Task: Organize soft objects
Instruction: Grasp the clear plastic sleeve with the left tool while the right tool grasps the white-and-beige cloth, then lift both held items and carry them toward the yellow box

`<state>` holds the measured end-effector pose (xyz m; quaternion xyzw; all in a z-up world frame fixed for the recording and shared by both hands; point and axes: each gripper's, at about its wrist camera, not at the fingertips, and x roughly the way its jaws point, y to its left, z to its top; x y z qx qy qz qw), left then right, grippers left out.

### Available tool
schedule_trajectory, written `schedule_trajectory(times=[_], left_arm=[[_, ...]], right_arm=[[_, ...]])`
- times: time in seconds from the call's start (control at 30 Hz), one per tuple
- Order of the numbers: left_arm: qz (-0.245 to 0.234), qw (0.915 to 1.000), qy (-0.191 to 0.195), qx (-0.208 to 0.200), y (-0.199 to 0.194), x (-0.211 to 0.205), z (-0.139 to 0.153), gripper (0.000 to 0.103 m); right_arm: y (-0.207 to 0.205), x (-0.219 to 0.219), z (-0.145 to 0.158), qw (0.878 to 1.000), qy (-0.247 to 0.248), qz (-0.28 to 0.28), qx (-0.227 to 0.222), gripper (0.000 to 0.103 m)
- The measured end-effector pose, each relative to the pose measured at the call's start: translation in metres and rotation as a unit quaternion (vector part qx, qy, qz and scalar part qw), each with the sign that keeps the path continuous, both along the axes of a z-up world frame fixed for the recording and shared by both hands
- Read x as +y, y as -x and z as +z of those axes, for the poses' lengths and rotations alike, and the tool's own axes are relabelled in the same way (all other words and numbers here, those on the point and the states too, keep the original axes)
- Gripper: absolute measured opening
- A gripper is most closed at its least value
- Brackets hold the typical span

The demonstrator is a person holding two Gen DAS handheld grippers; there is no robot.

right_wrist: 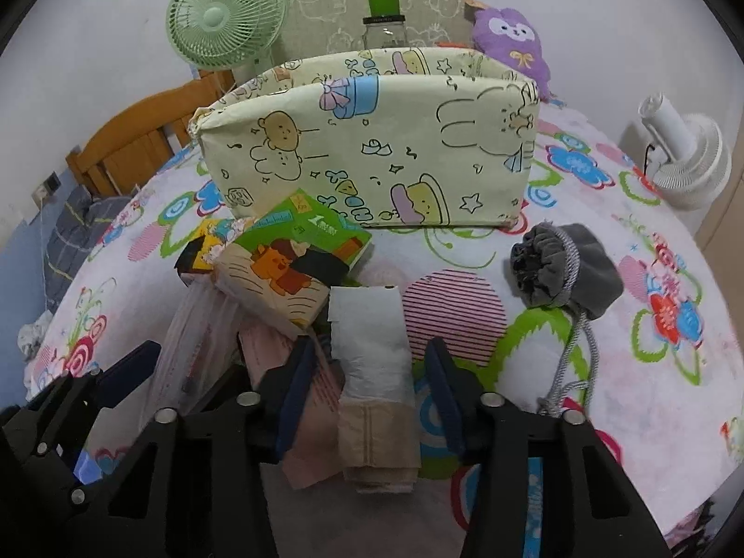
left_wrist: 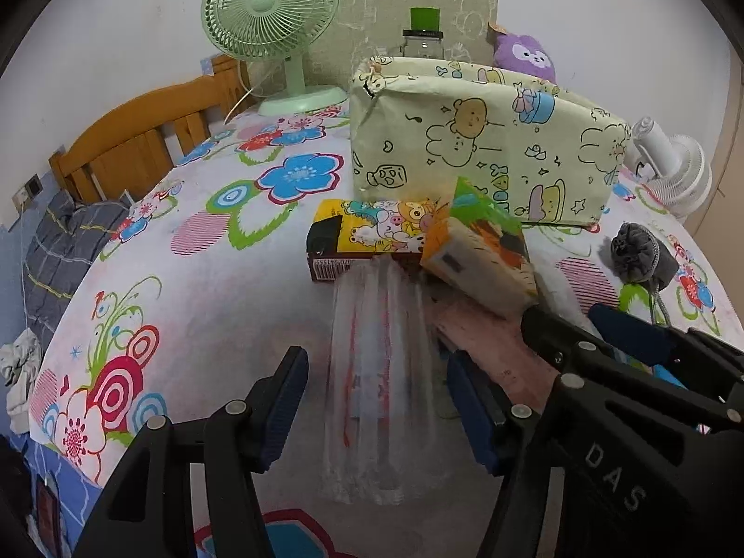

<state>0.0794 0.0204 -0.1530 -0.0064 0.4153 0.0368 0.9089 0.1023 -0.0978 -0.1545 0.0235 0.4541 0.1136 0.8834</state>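
A cream cartoon-print fabric bin (left_wrist: 483, 144) (right_wrist: 372, 149) stands open on the flowered bed. In front of it lie a yellow cartoon tissue pack (left_wrist: 367, 232), an orange-and-green tissue pack (left_wrist: 483, 255) (right_wrist: 288, 260), a clear plastic packet (left_wrist: 381, 372) (right_wrist: 195, 339), a pink cloth (left_wrist: 493, 339) (right_wrist: 307, 418) and a beige tissue pack with a white sheet (right_wrist: 376, 381). My left gripper (left_wrist: 376, 400) is open around the clear packet. My right gripper (right_wrist: 367, 390) is open around the beige pack. A grey drawstring pouch (right_wrist: 562, 269) (left_wrist: 641, 255) lies to the right.
A green desk fan (left_wrist: 274, 23) (right_wrist: 223, 18), a glass jar with a green lid (left_wrist: 423, 32) (right_wrist: 385, 23) and a purple plush (right_wrist: 511, 42) (left_wrist: 525, 56) stand behind the bin. A white fan (right_wrist: 688, 158) (left_wrist: 674, 167) is at the right. A wooden headboard (left_wrist: 139, 139) is on the left.
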Motion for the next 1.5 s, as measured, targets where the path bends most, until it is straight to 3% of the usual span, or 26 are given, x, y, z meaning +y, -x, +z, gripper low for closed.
schedule_trajectory(times=[0.2,0.3,0.47,0.53,0.63,0.83,1.5], left_arm=[[-0.006,0.9999,0.016,0.000,-0.001,0.005,-0.001,0.065],[-0.006,0.9998,0.020,-0.001,0.000,0.006,-0.001,0.064],[-0.011,0.9997,0.022,-0.004,0.001,0.006,-0.001,0.059],[-0.014,0.9996,0.025,-0.006,0.002,0.006,-0.001,0.047],[-0.016,0.9995,0.026,-0.009,0.004,0.005,0.000,0.039],[-0.014,0.9994,0.032,-0.009,0.007,0.005,0.003,0.029],[-0.011,0.9985,0.020,-0.051,0.029,-0.010,0.035,0.027]], right_arm=[[0.002,0.006,0.001,1.000,-0.007,0.006,0.000,0.028],[0.003,0.009,0.003,1.000,-0.002,0.004,-0.005,0.027],[0.004,0.011,0.003,1.000,0.004,0.001,-0.006,0.026],[0.005,0.011,0.004,1.000,0.006,0.001,-0.007,0.026],[0.006,0.012,0.005,1.000,0.005,0.000,-0.007,0.026],[0.012,0.012,0.009,1.000,0.005,0.003,-0.014,0.026],[0.033,-0.010,0.040,0.998,-0.020,-0.012,-0.051,0.026]])
